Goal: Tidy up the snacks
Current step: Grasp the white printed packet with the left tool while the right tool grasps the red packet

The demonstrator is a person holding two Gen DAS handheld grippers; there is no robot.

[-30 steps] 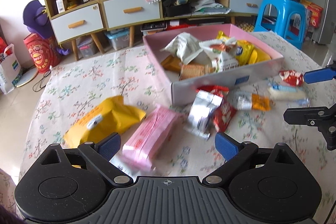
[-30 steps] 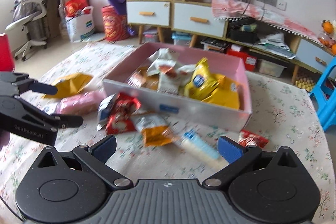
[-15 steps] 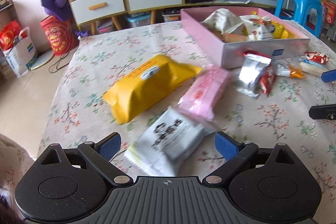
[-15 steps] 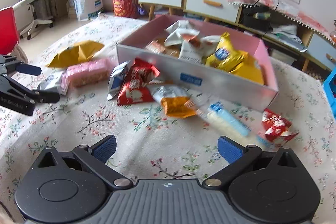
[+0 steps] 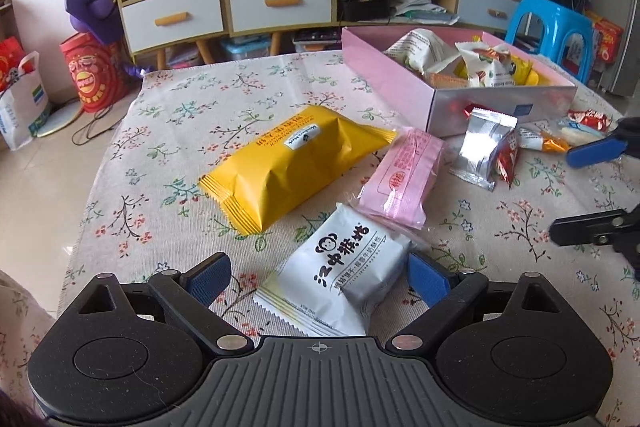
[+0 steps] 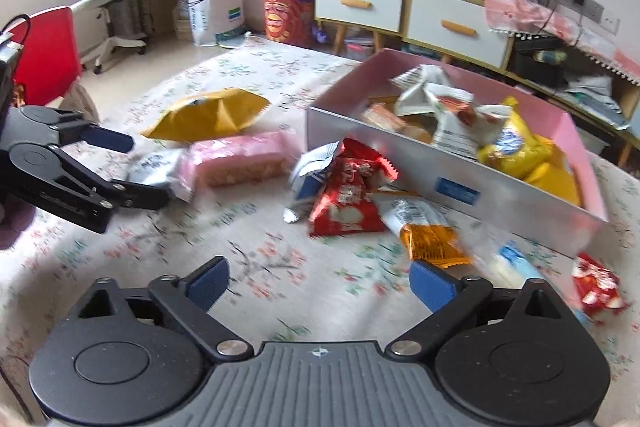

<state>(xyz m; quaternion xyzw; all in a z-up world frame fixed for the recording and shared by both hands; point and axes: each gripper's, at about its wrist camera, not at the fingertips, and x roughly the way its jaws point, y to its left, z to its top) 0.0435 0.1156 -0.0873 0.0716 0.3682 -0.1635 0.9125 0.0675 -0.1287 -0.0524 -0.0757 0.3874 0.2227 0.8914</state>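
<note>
- Snacks lie scattered on the flowered counter [image 5: 168,115] in front of the pink box [image 5: 396,83], which already holds several packets.
- My left gripper [image 5: 318,277] has its jaws apart, just narrowed a little, around a white packet [image 5: 340,279]; the right pad looks to be at the packet's edge, the left pad is clear of it.
- Its near end is hidden behind the gripper body.
- Beside it lie a pink packet [image 5: 402,179] and a yellow bag [image 5: 296,163].
- My right gripper [image 6: 318,283] is apart too, jaws just narrowed, nothing between them.
- That view is blurred: an orange packet [image 6: 432,241] sits just beyond the right pad, a red packet [image 6: 348,199] further on; print unreadable.
</note>
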